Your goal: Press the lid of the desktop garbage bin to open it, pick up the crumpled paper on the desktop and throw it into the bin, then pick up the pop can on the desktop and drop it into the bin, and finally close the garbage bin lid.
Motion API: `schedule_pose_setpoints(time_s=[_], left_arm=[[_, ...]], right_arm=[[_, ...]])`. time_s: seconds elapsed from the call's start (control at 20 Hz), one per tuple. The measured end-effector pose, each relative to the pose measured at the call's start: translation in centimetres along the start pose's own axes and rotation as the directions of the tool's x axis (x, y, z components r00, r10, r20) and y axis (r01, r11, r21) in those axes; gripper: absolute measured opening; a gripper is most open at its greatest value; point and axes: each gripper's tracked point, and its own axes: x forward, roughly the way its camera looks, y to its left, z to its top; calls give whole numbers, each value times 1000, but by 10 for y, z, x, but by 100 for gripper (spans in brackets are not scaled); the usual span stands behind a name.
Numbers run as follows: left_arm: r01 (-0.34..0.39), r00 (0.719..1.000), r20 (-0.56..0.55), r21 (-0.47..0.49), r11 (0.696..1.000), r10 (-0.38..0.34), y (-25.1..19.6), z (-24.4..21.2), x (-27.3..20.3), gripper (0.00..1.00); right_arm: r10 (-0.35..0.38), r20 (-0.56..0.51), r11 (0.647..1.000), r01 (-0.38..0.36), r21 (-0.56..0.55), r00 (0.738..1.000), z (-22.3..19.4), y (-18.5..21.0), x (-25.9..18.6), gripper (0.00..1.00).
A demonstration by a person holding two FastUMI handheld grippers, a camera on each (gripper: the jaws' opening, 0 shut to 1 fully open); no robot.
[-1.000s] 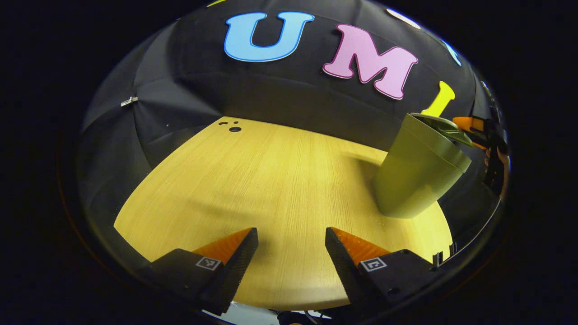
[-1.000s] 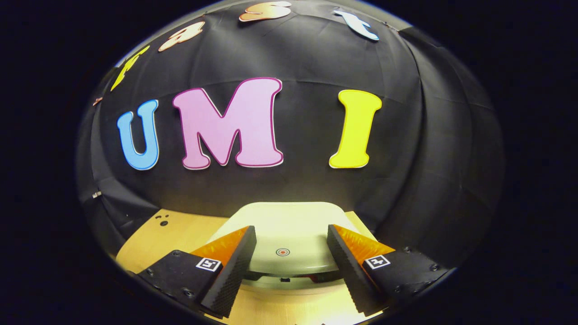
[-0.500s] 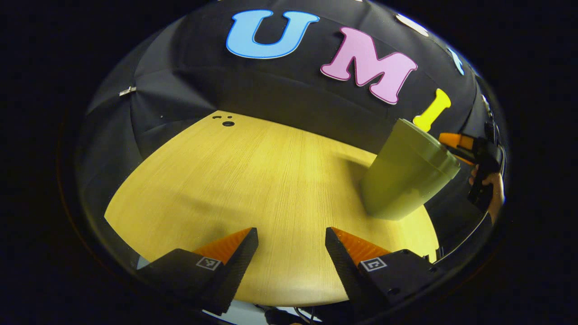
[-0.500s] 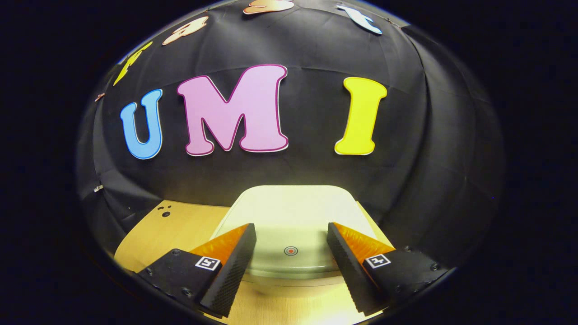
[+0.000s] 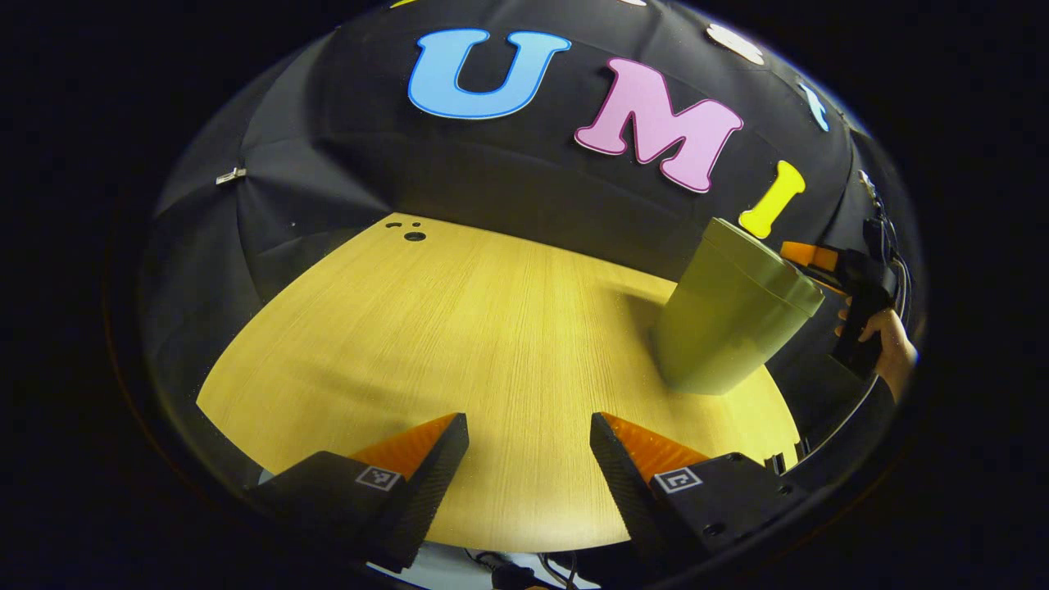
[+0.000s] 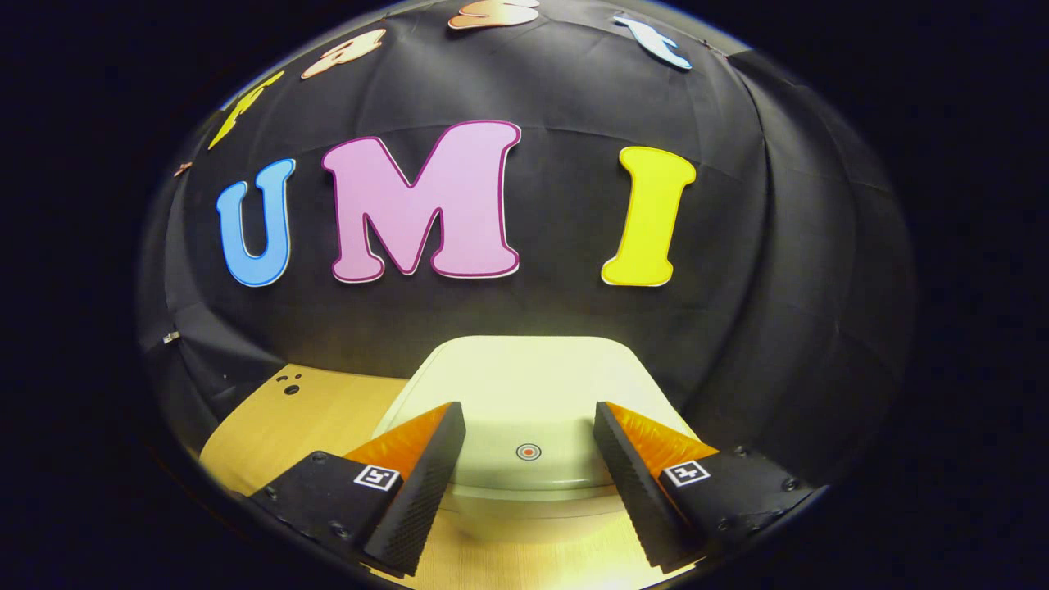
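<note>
The pale green garbage bin (image 5: 729,319) stands at the right of the wooden table (image 5: 459,328), its lid (image 5: 762,258) lying flat and shut. In the right gripper view the lid (image 6: 524,385) lies just below and ahead of my right gripper (image 6: 524,447), which is open with its fingers over the lid's near edge, either side of a small red dot (image 6: 529,451). That same gripper (image 5: 828,262), held by a hand (image 5: 889,336), hovers at the bin's right rim in the left gripper view. My left gripper (image 5: 529,447) is open over bare tabletop, well left of the bin.
A few small dark holes (image 5: 410,233) mark the table's far left corner. The black cloth wall closes off the back and sides. The table's front edge (image 5: 508,545) runs just under my left gripper.
The bin lid, tilted up a second ago, now lies flat and shut. The right gripper has stayed over the lid's near edge. The left gripper barely moved.
</note>
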Motion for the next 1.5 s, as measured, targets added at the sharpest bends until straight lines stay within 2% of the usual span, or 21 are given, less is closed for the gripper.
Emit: schedule_pose_setpoints(time_s=[0.2,0.4,0.55,0.65,0.8,0.85,0.95,1.15,1.3,1.45,1.5], left_arm=[[-6,998,55,39,999,4,5,8,-13,96],[-24,991,130,67,997,16,1,29,-30,96],[-47,982,185,102,994,27,-5,45,-49,99],[-40,977,211,96,995,19,-16,49,-65,96],[-60,967,254,113,992,30,-22,49,-86,96],[-75,963,266,124,989,39,-21,47,-91,96],[-93,962,269,132,987,55,-19,41,-92,96],[-49,965,260,123,991,15,-27,36,-87,95],[-58,966,259,138,989,20,-24,35,-81,96],[-45,978,208,104,994,23,-20,20,-73,95],[-42,979,201,99,994,22,-19,17,-74,96]], right_arm=[[6,15,1000,-7,16,1000,3,0,0,99],[-47,8,999,47,-8,999,10,-7,-10,96],[3,62,999,0,-44,998,23,5,-40,97],[29,90,997,-23,-71,996,28,14,-61,97],[77,124,996,-71,-55,989,30,35,-98,97],[70,134,997,-64,-51,989,27,38,-109,97],[68,142,997,-63,-40,988,19,47,-130,98],[113,141,992,-103,-71,984,-8,78,-165,98],[183,66,982,-180,-59,981,-45,105,-187,98],[155,-32,986,-156,-57,987,-85,98,-197,98],[165,-72,985,-168,-32,984,-101,101,-202,98]])
